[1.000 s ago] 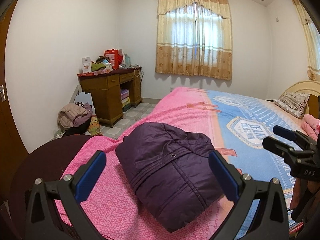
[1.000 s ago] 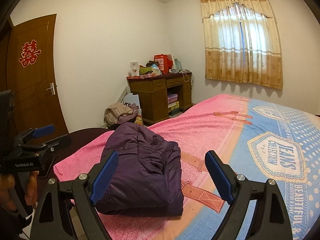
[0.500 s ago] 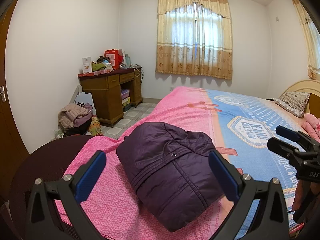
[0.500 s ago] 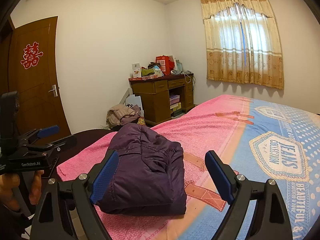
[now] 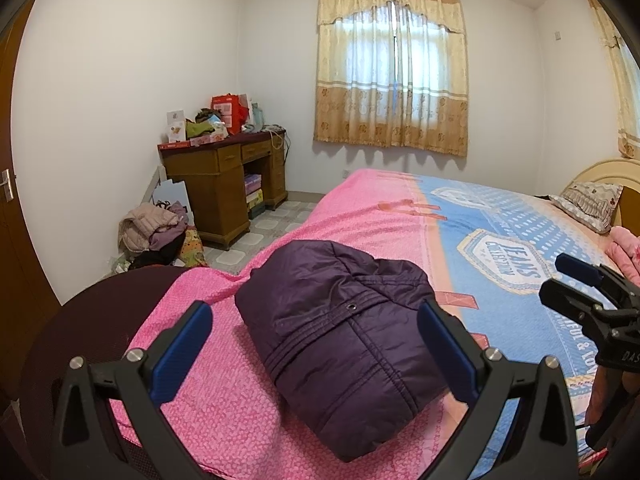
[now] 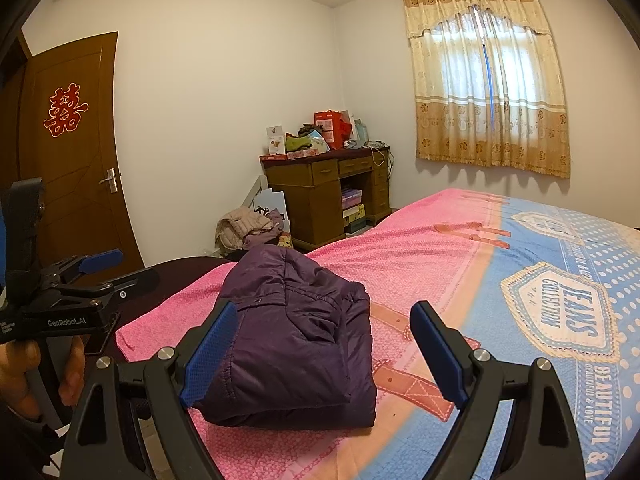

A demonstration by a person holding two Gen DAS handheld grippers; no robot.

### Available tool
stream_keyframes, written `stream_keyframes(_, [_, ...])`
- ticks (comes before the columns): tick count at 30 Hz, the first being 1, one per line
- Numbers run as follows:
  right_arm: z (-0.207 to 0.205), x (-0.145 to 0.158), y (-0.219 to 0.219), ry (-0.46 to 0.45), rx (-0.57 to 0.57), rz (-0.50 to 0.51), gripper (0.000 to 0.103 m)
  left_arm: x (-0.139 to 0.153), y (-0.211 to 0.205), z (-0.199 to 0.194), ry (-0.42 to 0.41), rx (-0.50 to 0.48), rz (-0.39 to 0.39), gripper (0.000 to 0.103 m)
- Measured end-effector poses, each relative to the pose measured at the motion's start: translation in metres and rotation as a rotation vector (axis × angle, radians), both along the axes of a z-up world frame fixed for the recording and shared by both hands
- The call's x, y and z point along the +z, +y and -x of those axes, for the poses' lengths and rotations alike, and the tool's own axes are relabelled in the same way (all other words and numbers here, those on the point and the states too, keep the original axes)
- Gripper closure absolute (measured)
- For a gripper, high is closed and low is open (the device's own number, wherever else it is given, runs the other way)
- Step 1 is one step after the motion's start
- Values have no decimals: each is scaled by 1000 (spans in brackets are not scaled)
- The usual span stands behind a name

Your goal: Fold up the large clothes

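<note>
A dark purple padded jacket (image 5: 344, 328) lies folded into a compact bundle on the pink part of the bedspread (image 5: 224, 408), near the bed's foot corner. It also shows in the right wrist view (image 6: 296, 344). My left gripper (image 5: 316, 352) is open and empty, held back above the jacket. My right gripper (image 6: 324, 352) is open and empty too, off the jacket. The right gripper shows at the right edge of the left wrist view (image 5: 580, 284); the left gripper shows at the left of the right wrist view (image 6: 104, 272).
The bed's far half is blue (image 6: 560, 320), with a pillow (image 5: 588, 204) and pink clothes (image 5: 628, 248) at the head. A wooden desk (image 5: 228, 184) with clutter stands by the wall. A clothes pile (image 5: 152, 228) lies on the floor. A brown door (image 6: 76, 152) is at the left.
Both grippers have drawn slightly back and up from the folded jacket. The jacket has not moved.
</note>
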State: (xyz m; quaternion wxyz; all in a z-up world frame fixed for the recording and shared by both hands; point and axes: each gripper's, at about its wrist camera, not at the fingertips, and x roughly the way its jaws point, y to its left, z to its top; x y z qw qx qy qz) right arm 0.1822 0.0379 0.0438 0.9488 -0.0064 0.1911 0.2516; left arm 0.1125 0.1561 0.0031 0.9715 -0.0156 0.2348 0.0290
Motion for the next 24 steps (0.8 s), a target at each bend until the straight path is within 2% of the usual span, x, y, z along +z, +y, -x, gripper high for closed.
stream_keyframes(24, [4,-2,5,4,32,-3,15,-2,5,0,-12,75,-36,0])
